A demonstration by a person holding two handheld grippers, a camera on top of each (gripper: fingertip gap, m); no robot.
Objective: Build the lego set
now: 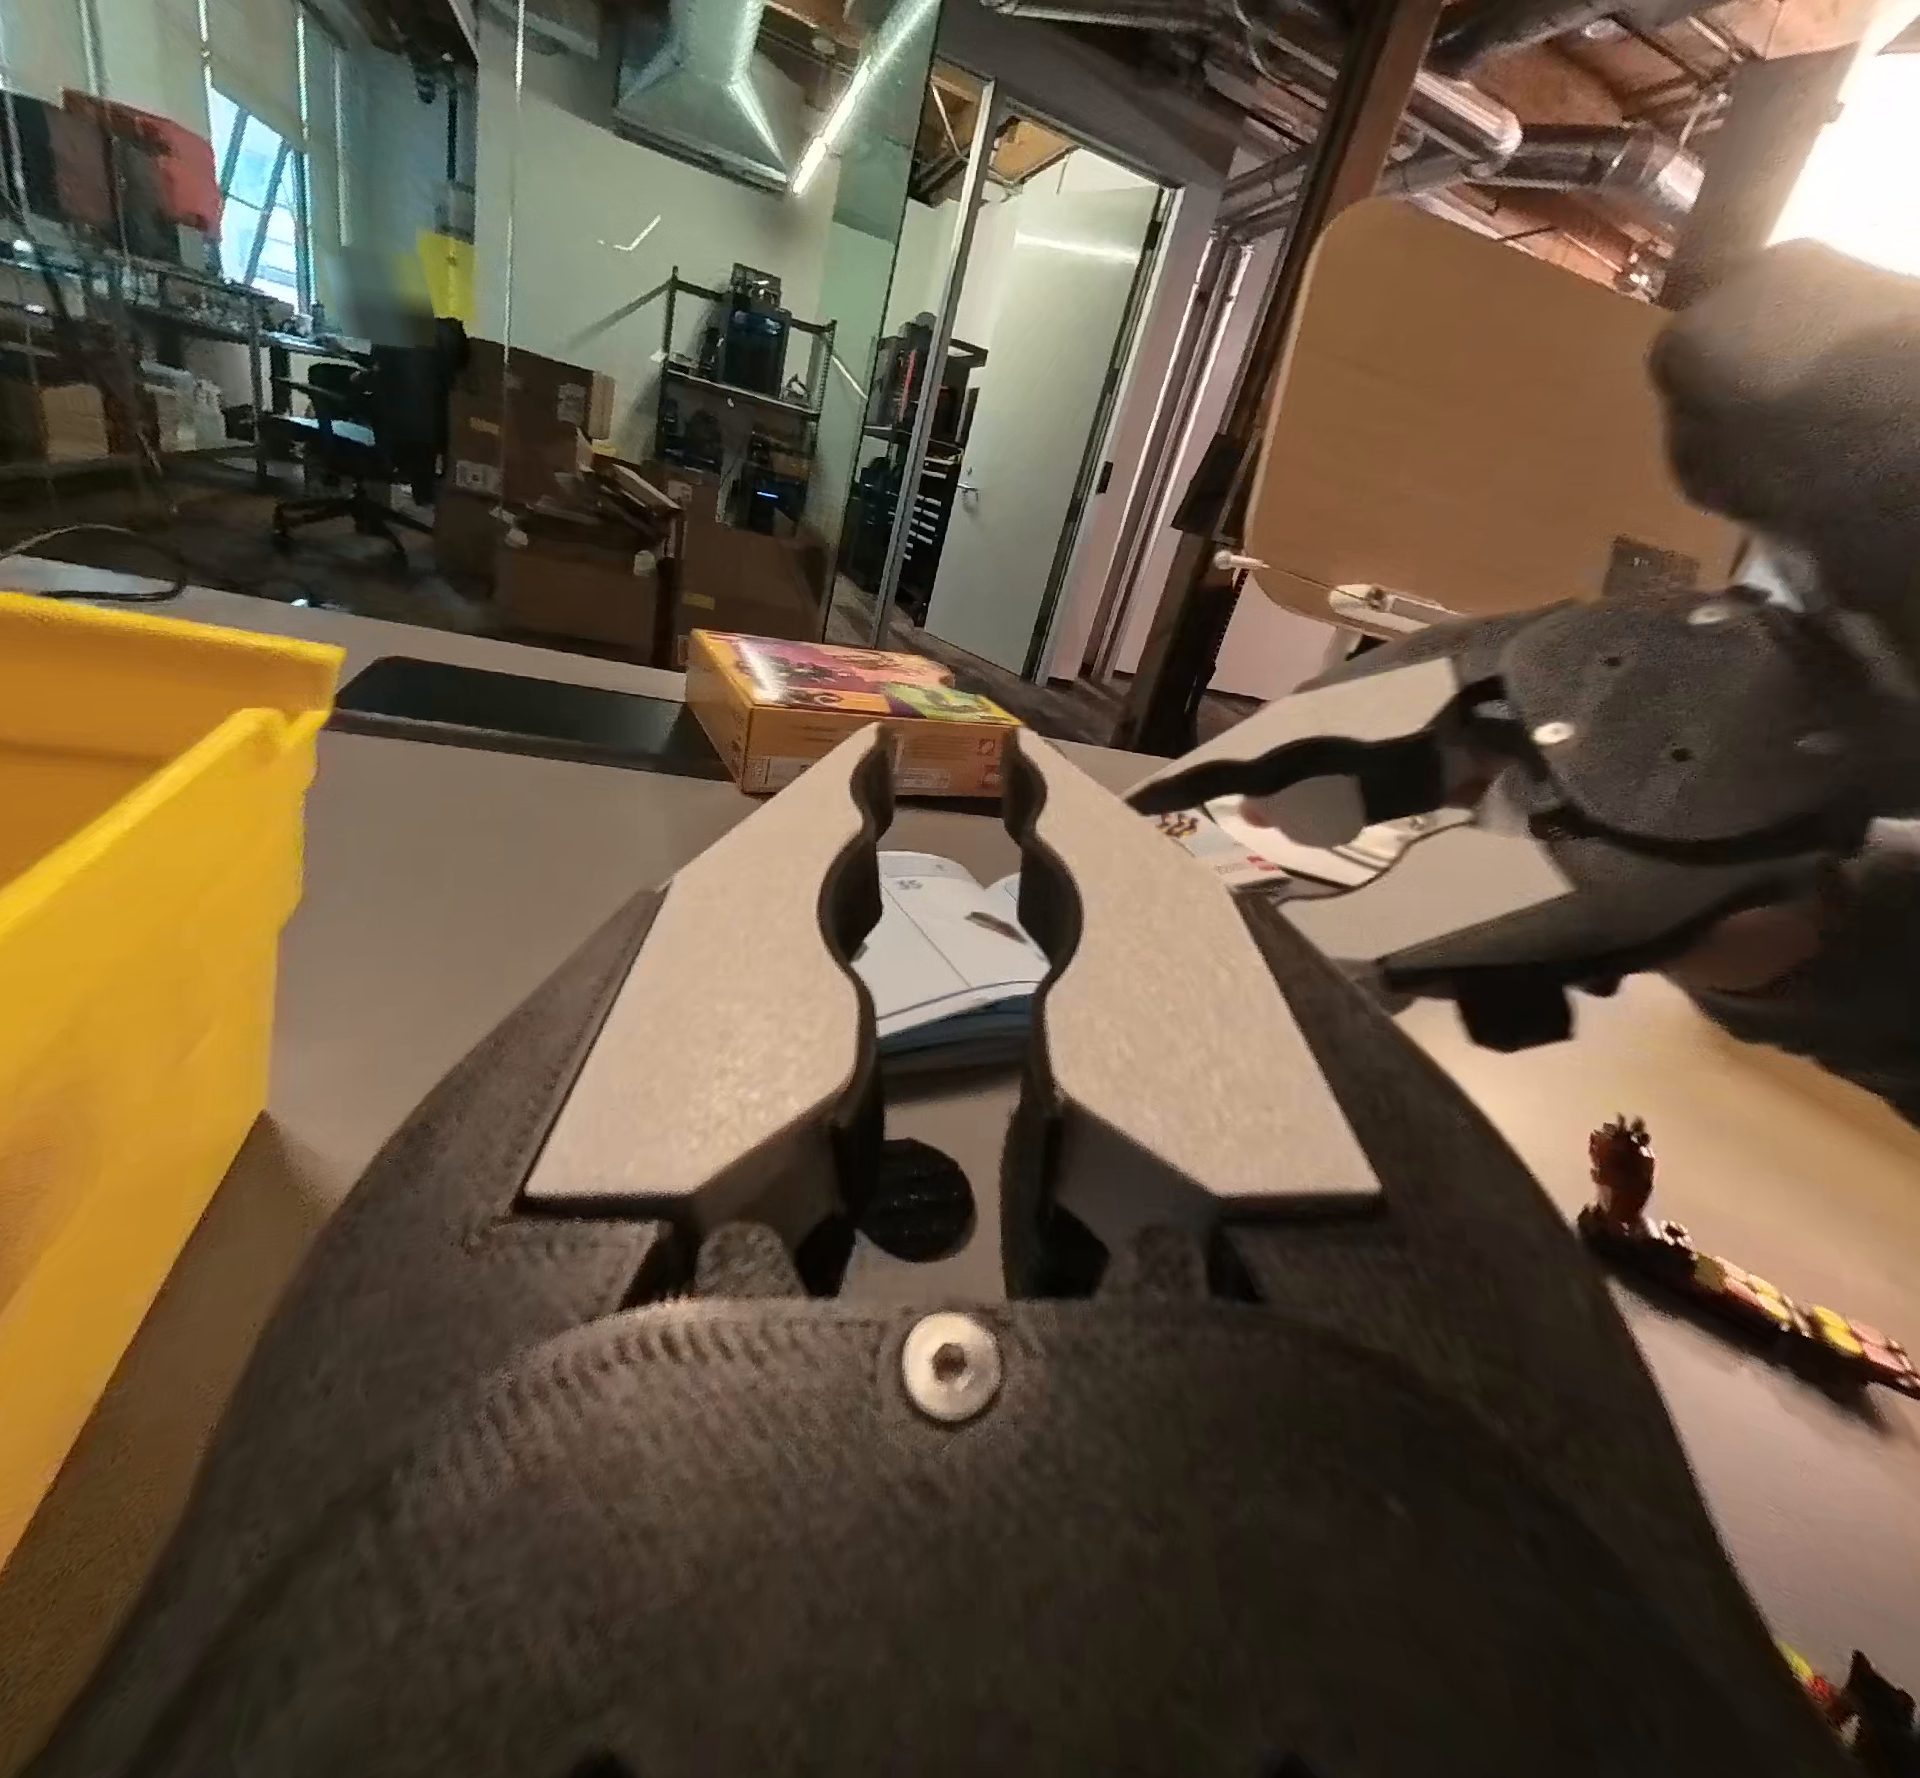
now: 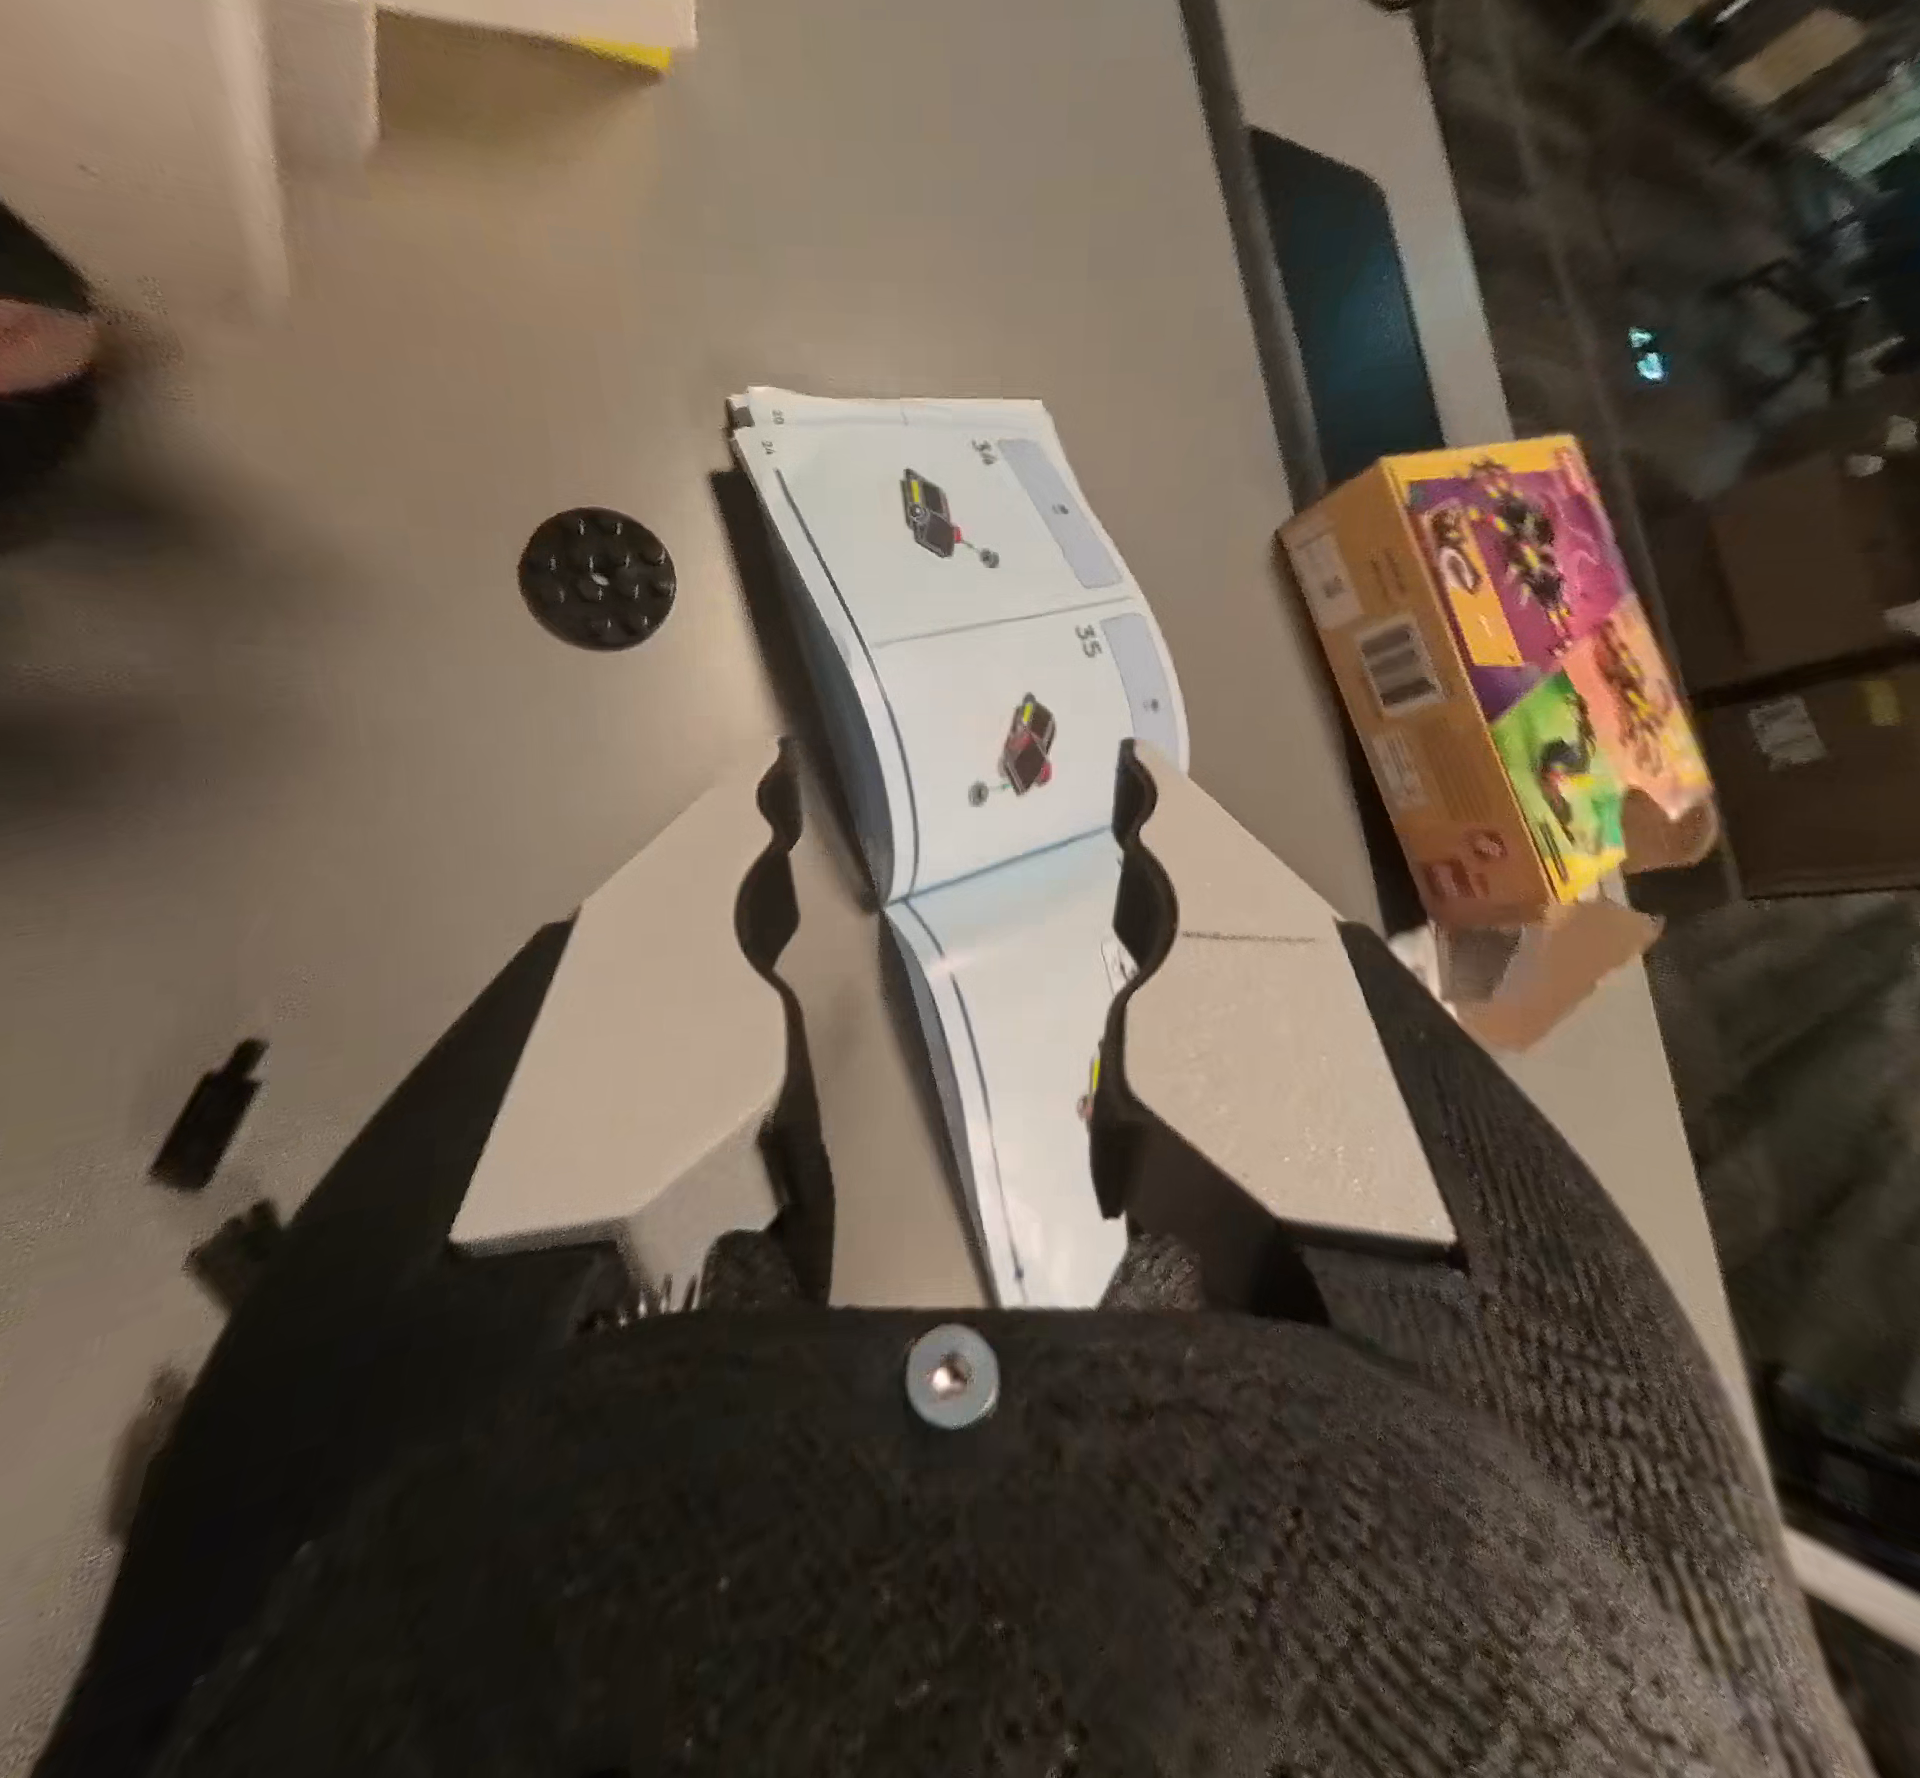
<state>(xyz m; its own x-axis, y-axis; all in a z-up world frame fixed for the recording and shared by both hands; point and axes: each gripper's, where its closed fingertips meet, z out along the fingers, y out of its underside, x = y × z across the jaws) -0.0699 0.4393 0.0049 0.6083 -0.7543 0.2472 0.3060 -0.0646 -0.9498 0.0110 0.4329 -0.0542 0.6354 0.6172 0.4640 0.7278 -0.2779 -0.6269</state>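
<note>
Two grippers are up over the grey table [image 2: 436, 357], and neither one has anything in it. Left gripper [image 1: 948, 752] first, from its own camera: fingers apart, a clear gap between the wavy black pads, nothing gripped. Through that gap shows the open instruction booklet [image 1: 956, 939] lying on the table, and straight ahead at twelve o'clock, just past the fingertips, sits the lego box [image 1: 831, 710], yellow-orange with a purple and green picture panel. Over at nine o'clock stands a yellow bin [image 1: 145, 949], big in the frame, close beside the gripper's body. At two o'clock the right gripper [image 1: 1143, 798] comes in from the side, held by a dark gloved hand [image 1: 1808, 419], its tips pointing toward the booklet's far end. Down at four o'clock a partly built lego model [image 1: 1725, 1281], brown with yellow bits, lies on the table, well apart from both grippers.

Now the right wrist camera, and it's blurry with motion. Right gripper [image 2: 956, 762] has its fingers spread wide, empty, and the booklet [image 2: 977, 648] runs between them without either pad clamping it; whether the pages touch a finger, I cannot tell. A round black lego plate [image 2: 597, 577] lies flat at eleven o'clock, just beside the booklet. The box [image 2: 1475, 668] stands at two o'clock near the table edge. At eight o'clock, a small black lego piece [image 2: 208, 1115] lies alone on the table.
</note>
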